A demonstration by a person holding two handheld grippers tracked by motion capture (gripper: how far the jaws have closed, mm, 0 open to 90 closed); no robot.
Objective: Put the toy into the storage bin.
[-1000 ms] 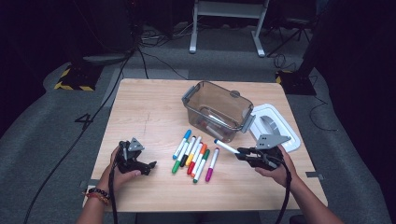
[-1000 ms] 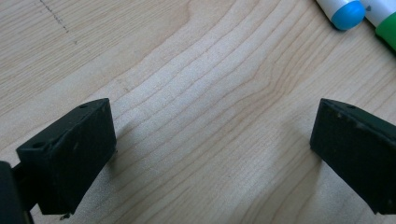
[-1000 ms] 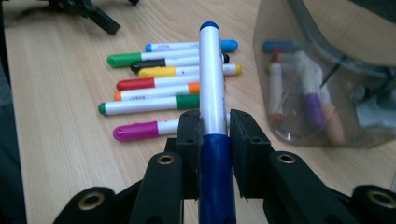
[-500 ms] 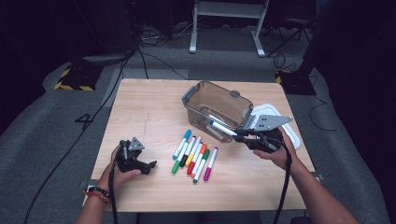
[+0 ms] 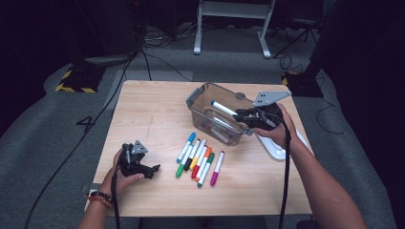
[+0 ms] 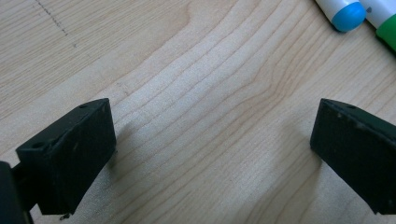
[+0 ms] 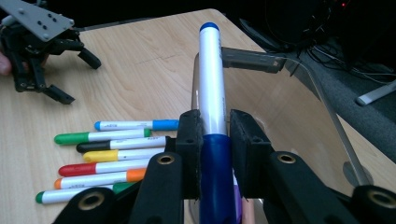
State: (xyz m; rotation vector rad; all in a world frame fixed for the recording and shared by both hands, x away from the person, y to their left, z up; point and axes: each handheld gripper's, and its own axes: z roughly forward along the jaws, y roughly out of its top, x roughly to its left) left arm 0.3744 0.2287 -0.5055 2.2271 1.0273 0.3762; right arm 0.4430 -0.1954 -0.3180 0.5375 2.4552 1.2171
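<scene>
My right gripper (image 5: 246, 117) is shut on a white marker with a dark blue cap (image 5: 223, 108) and holds it over the clear plastic bin (image 5: 198, 95). In the right gripper view the marker (image 7: 211, 88) runs straight out between the jaws of the gripper (image 7: 215, 140), above the bin's rim (image 7: 247, 58). Several coloured markers (image 5: 198, 160) lie side by side on the wooden table (image 5: 153, 114) in front of the bin. My left gripper (image 5: 152, 170) rests on the table at the front left, open (image 6: 212, 154), with bare wood between its jaws.
A white lid (image 5: 282, 149) lies on the table's right edge, under the right hand. More markers lie inside the bin. A blue-capped marker (image 6: 345, 11) and a green one (image 6: 386, 32) lie just beyond the left gripper's jaws.
My right gripper has lifted the blue-capped marker from the table beside the row and carried it back and up over the bin. The left gripper has stayed put.
</scene>
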